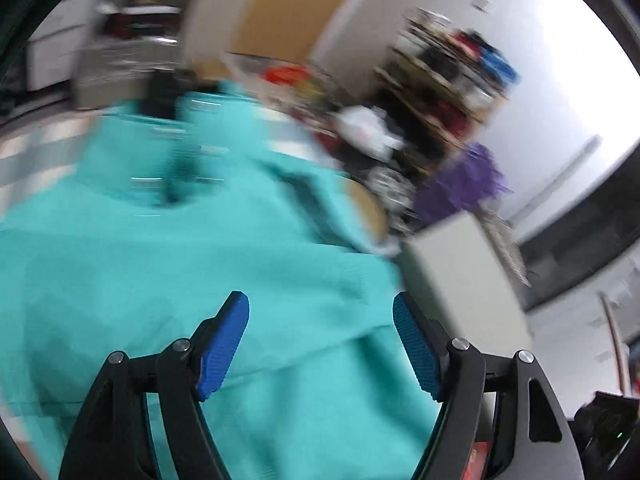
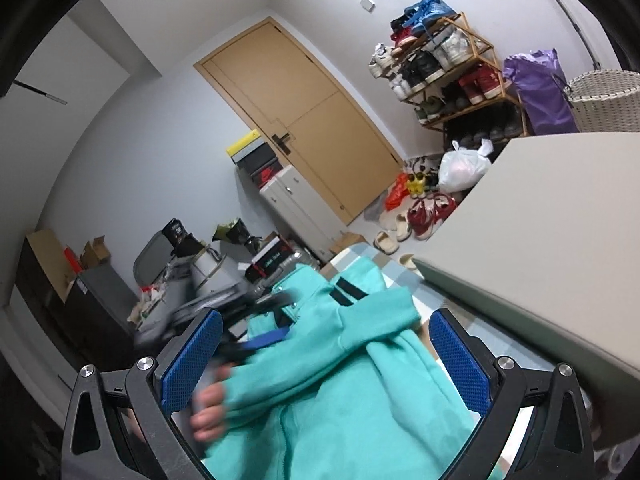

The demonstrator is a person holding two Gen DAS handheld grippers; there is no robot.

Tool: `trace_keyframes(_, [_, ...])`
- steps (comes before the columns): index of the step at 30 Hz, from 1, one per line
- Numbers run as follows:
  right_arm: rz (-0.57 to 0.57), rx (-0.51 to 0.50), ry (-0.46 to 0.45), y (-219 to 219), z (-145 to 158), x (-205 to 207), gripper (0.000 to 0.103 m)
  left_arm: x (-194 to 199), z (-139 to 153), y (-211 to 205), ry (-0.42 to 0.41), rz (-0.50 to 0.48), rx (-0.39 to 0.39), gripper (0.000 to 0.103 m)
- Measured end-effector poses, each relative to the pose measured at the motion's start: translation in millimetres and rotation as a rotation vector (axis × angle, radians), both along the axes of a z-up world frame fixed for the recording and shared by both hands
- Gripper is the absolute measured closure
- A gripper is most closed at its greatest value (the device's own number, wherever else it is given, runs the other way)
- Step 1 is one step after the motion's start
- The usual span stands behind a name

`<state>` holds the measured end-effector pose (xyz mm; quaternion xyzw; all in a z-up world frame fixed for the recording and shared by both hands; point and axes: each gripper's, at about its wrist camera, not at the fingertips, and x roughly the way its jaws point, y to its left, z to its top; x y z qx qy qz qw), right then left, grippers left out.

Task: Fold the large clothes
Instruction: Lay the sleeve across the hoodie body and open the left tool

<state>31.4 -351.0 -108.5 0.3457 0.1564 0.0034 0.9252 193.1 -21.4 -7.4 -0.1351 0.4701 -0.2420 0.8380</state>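
Both blue-padded grippers — left gripper (image 1: 320, 344), right gripper (image 2: 326, 364) — stand wide, gripping nothing, over our turquoise fleece garment (image 1: 160, 280) on the checked surface (image 2: 404, 276). One sleeve (image 2: 372, 320) lies folded across — we judge further folds remain.

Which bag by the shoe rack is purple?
The tall purple bag between the shoe rack and wicker basket; the knotted bag on the floor is white.
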Motion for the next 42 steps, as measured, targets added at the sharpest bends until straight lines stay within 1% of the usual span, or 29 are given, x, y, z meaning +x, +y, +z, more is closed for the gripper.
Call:
trace_keyframes(3, [0.008, -0.020, 0.001, 6, 1, 1, 0.000, -2, -20, 68, 0.030, 0.190, 0.093, 0.033])
trace_keyframes(4, [0.011, -0.032, 0.005, 9, 1, 2, 0.000, -5, -29, 88, 0.048, 0.224, 0.101, 0.033])
trace_keyframes(5, [0.014, -0.038, 0.008, 11, 2, 3, 0.000, -8, -38, 100, 0.062, 0.245, 0.096, 0.033])
trace_keyframes(7, [0.026, -0.056, 0.017, 16, 1, 6, 0.000, -10, -62, 117, 0.123, 0.275, 0.099, 0.033])
trace_keyframes(9, [0.032, -0.072, 0.024, 20, 1, 8, 0.000, -6, -83, 111, 0.182, 0.263, 0.099, 0.033])
trace_keyframes(10, [0.034, -0.082, 0.026, 22, 1, 9, 0.000, -5, -90, 106, 0.181, 0.267, 0.094, 0.033])
trace_keyframes(12, [0.040, -0.107, 0.034, 27, 1, 12, 0.000, -14, -90, 98, 0.112, 0.276, 0.104, 0.030])
trace_keyframes(13, [0.047, -0.121, 0.041, 29, 1, 14, 0.000, -16, -89, 93, 0.101, 0.275, 0.113, 0.024])
trace_keyframes(14, [0.054, -0.131, 0.049, 31, 0, 16, 0.000, -16, -88, 90, 0.098, 0.273, 0.124, 0.020])
trace_keyframes(15, [0.063, -0.142, 0.060, 33, -1, 18, 0.000, -19, -86, 85, 0.096, 0.274, 0.152, 0.020])
trace_keyframes(17, [0.098, -0.164, 0.099, 38, -6, 27, 0.000, -21, -82, 81, 0.100, 0.278, 0.173, 0.020])
trace_keyframes(18, [0.122, -0.167, 0.122, 40, -9, 33, 0.000, -26, -77, 85, 0.093, 0.285, 0.164, 0.020])
trace_keyframes(20, [0.157, -0.167, 0.158, 42, -14, 42, 0.000, -46, -65, 98, 0.055, 0.292, 0.088, 0.020])
trace_keyframes(22, [0.188, -0.165, 0.191, 44, -19, 52, 0.000, -61, -59, 106, 0.052, 0.294, 0.035, 0.020])
trace_keyframes(23, [0.200, -0.165, 0.221, 44, -21, 59, 0.000, -64, -61, 107, 0.061, 0.300, 0.023, 0.020])
trace_keyframes(24, [0.199, -0.171, 0.249, 44, -21, 67, 0.000, -57, -67, 103, 0.072, 0.305, 0.019, 0.020])
trace_keyframes(25, [0.207, -0.180, 0.262, 45, -19, 73, 0.000, -56, -73, 101, 0.089, 0.293, 0.031, 0.020])
trace_keyframes(27, [0.288, -0.250, 0.273, 53, -14, 98, 0.000, -49, -76, 94, 0.086, 0.267, 0.057, 0.020])
trace_keyframes(30, [0.319, -0.470, 0.349, 71, -9, 149, 0.000, -39, -79, 87, 0.068, 0.257, 0.099, 0.020])
trace_keyframes(31, [0.349, -0.544, 0.385, 79, -12, 172, 0.000, -37, -79, 84, 0.066, 0.247, 0.117, 0.020])
trace_keyframes(33, [0.394, -0.634, 0.456, 91, -25, 206, 0.001, -36, -81, 85, 0.061, 0.237, 0.128, 0.020])
trace_keyframes(34, [0.410, -0.700, 0.513, 98, -35, 229, 0.003, -35, -82, 85, 0.059, 0.236, 0.126, 0.020])
trace_keyframes(35, [0.411, -0.739, 0.542, 101, -43, 242, 0.009, -35, -82, 87, 0.061, 0.237, 0.122, 0.020])
trace_keyframes(36, [0.419, -0.766, 0.586, 103, -54, 259, 0.011, -34, -82, 88, 0.066, 0.244, 0.114, 0.020])
trace_keyframes(38, [0.441, -0.776, 0.697, 102, -76, 281, 0.012, -33, -81, 89, 0.083, 0.256, 0.100, 0.020])
trace_keyframes(39, [0.450, -0.770, 0.723, 101, -83, 285, 0.023, -32, -81, 91, 0.090, 0.263, 0.088, 0.020])
trace_keyframes(40, [0.456, -0.774, 0.746, 101, -90, 289, 0.028, -31, -80, 93, 0.094, 0.273, 0.074, 0.020])
trace_keyframes(41, [0.452, -0.794, 0.737, 103, -90, 287, 0.034, -30, -80, 95, 0.097, 0.288, 0.057, 0.020])
trace_keyframes(42, [0.447, -0.824, 0.712, 105, -87, 283, 0.054, -30, -79, 96, 0.100, 0.300, 0.046, 0.020])
